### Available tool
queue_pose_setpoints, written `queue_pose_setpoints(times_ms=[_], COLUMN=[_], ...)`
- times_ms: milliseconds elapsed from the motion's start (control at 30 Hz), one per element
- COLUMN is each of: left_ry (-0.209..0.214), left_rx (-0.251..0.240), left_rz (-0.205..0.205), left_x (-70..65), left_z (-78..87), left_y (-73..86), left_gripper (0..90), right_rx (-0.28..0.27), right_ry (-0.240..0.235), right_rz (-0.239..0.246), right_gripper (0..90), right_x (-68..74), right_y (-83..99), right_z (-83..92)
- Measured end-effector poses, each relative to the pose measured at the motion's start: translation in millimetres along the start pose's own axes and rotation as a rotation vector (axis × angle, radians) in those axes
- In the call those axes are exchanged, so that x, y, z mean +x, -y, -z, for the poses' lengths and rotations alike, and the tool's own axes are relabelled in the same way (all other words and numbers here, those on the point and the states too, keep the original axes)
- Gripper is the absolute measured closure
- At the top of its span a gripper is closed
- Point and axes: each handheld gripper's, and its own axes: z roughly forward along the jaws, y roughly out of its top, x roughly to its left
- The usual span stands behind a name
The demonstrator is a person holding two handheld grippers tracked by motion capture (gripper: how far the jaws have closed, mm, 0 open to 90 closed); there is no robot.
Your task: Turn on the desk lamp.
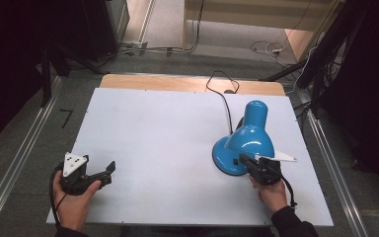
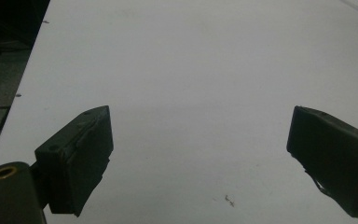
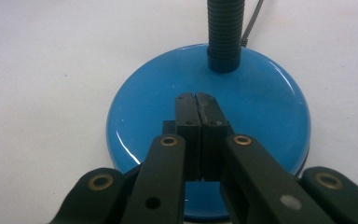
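Note:
A blue desk lamp [image 1: 249, 136] stands on the right half of the white table [image 1: 168, 133], its shade tipped over its round base [image 3: 261, 102]. A dark ribbed neck [image 3: 223, 32] rises from the back of that base. My right gripper [image 3: 196, 100] is shut, jaws pressed together with nothing between them, tips resting over the front of the base beside a small black switch [image 3: 169, 126]. In the high view that gripper [image 1: 244, 160] sits at the base's near edge. My left gripper [image 1: 109, 173] rests at the table's near left, jaws wide open over bare table [image 2: 200, 154].
The lamp's black cord [image 1: 222, 94] runs from the lamp to the table's far edge and off it. Metal rails [image 1: 24, 148] flank the table on both sides, and cables lie on the floor [image 1: 266, 49] beyond.

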Motion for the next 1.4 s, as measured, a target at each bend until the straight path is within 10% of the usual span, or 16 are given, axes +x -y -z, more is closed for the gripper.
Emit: queue_pose_setpoints(times_ms=[1400], left_ry=[0.002], left_rx=[-0.003], left_rz=[0.008], left_x=[1.0], left_z=[1.0], left_y=[-0.2], left_gripper=[7.3], right_rx=[0.022], right_ry=[-0.012], right_rz=[0.026], right_gripper=[87.8], right_x=[7.6], right_y=[4.9], right_z=[-5.8])
